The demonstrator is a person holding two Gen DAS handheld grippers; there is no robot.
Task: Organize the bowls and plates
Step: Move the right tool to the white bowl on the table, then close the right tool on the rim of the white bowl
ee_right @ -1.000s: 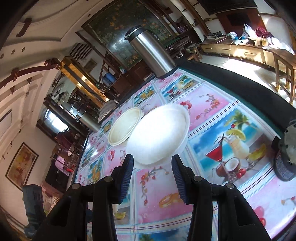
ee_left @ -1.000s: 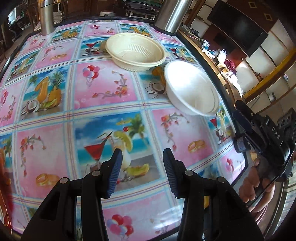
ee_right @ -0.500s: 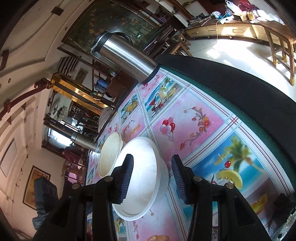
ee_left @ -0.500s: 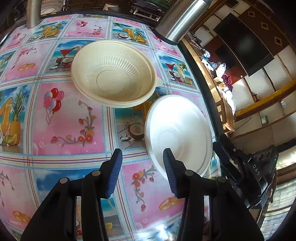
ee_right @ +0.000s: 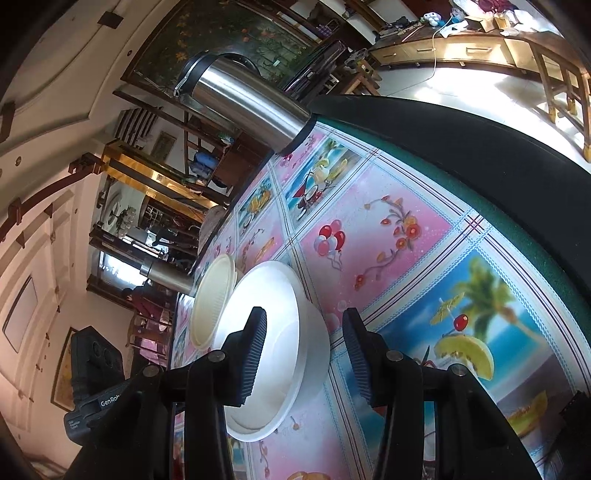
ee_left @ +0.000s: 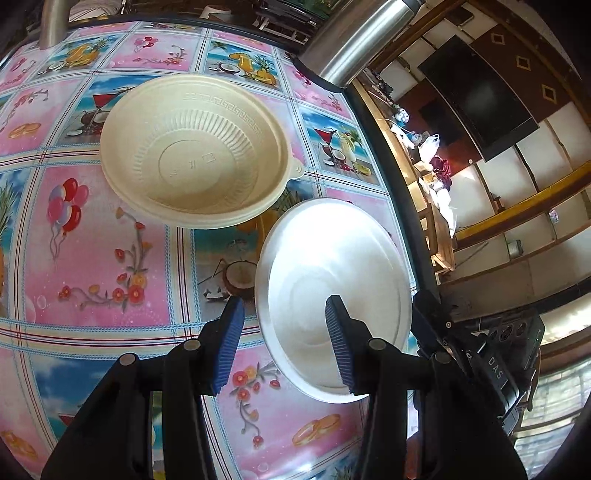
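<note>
A white bowl (ee_left: 332,273) sits upright on the patterned tablecloth near the table's right edge. A cream ribbed bowl (ee_left: 195,155) stands just behind it to the left, close beside it. My left gripper (ee_left: 284,332) is open, its jaws straddling the white bowl's near left rim. My right gripper (ee_right: 301,350) is open at the white bowl (ee_right: 280,332), its jaws straddling the rim from the side. The cream bowl (ee_right: 212,299) shows behind it. The right gripper's body (ee_left: 491,354) appears at the table edge in the left wrist view.
A steel thermos (ee_left: 354,40) stands at the far right corner of the table, and another steel flask (ee_left: 53,22) at the far left. The table's dark edge (ee_right: 461,155) runs close to the right of the white bowl.
Both grippers have moved in toward the white bowl, which now lies between their jaws. The bowls have not moved.
</note>
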